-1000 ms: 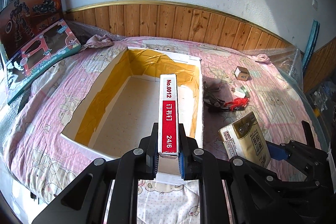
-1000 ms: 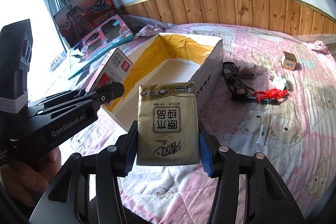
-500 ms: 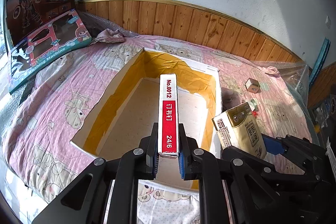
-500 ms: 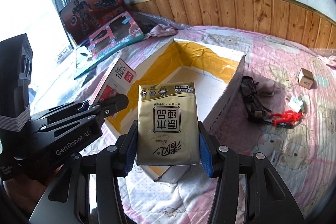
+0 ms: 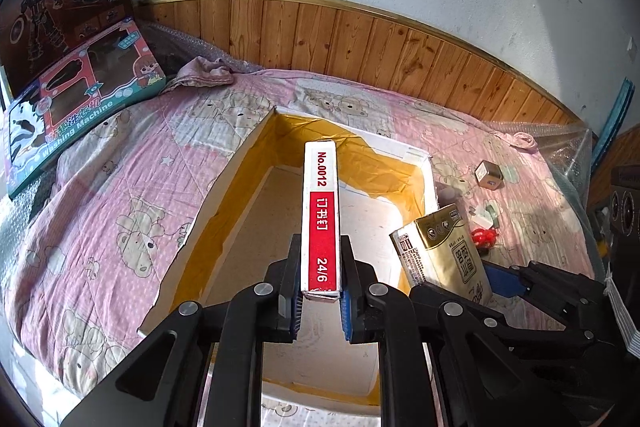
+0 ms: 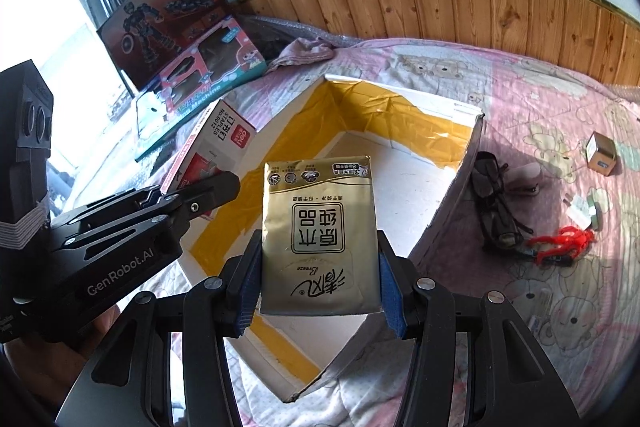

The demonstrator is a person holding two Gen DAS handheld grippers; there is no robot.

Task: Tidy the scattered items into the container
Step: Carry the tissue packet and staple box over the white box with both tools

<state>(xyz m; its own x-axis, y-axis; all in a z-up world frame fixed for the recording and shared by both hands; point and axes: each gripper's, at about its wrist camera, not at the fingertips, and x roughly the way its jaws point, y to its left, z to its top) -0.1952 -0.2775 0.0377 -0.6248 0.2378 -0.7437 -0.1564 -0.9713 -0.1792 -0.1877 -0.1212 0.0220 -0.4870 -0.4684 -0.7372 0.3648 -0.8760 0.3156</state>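
Left gripper (image 5: 320,301) jaws narrow, clamped on the short end of a red-and-white staple box (image 5: 321,215). Box stands on edge and sticks forward well past the pads, over the open container (image 5: 224,187). Right gripper (image 6: 320,291) jaws set wider, pinching the lower sides of a gold tissue pack (image 6: 318,231). Most of the pack is proud of the fingers, face up, and it also hangs over the container, near the right-hand wall.

Risks, my read:
- Staple box is held only at its tail. With that long lever, any wrist jolt could pivot it in the pads, so it drops crooked or catches the near rim.
- Tissue pack is soft. Grip is low on it, so it may sag or slip out early. Released this close to the right wall, it could clip the edge and tip outside.
- The two grippers sit close side by side. In the left wrist view the pack is just beside the staple box, so both releasing together could knock one item into the other.

Container floor looks bare, with yellow tape lining its inner walls. Still out on the pink quilt (image 6: 560,131), right of the container: black glasses (image 6: 496,203), a red toy (image 6: 560,243), a small cardboard cube (image 6: 601,154) and some small white bits. Those remain to collect.
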